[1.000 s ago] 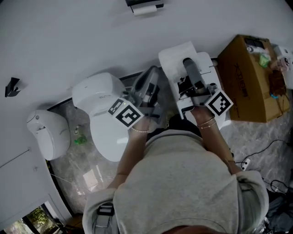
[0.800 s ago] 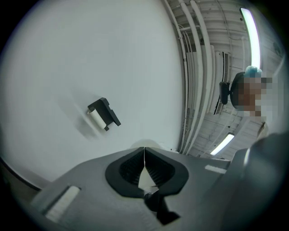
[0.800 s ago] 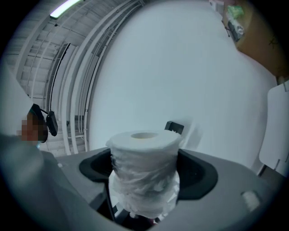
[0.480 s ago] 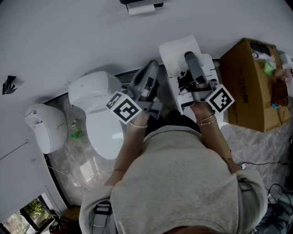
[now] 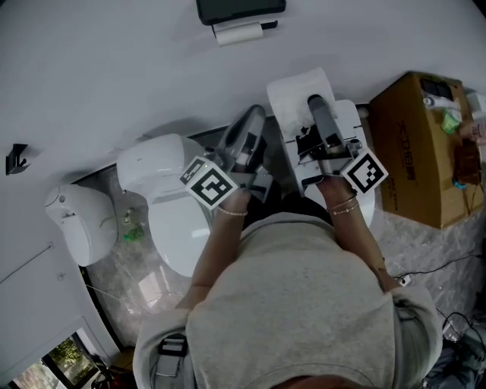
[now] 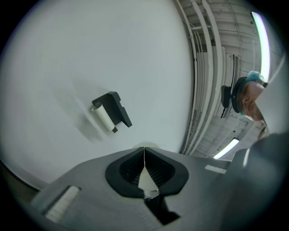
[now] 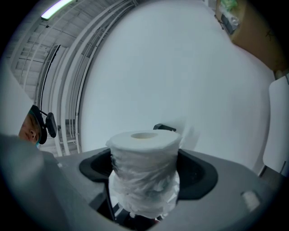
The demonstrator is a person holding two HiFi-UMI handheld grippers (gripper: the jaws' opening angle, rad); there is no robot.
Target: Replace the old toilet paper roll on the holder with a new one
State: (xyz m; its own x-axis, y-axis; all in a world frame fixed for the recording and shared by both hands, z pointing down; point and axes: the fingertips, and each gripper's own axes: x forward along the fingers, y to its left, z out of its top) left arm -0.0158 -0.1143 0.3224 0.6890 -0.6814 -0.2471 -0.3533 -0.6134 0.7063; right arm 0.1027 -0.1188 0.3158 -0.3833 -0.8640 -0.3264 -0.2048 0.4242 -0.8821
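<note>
White bathroom wall above a toilet (image 5: 171, 213). High on the wall, a black holder (image 5: 241, 9) carries the old roll (image 5: 239, 32). The right gripper (image 7: 146, 171) pinches a wrapped new roll (image 7: 143, 146). The left gripper (image 6: 144, 160) is pressed together and empty. Both point slightly upward, side by side. The left should probably free the old roll first, with the new one kept clear.
</note>
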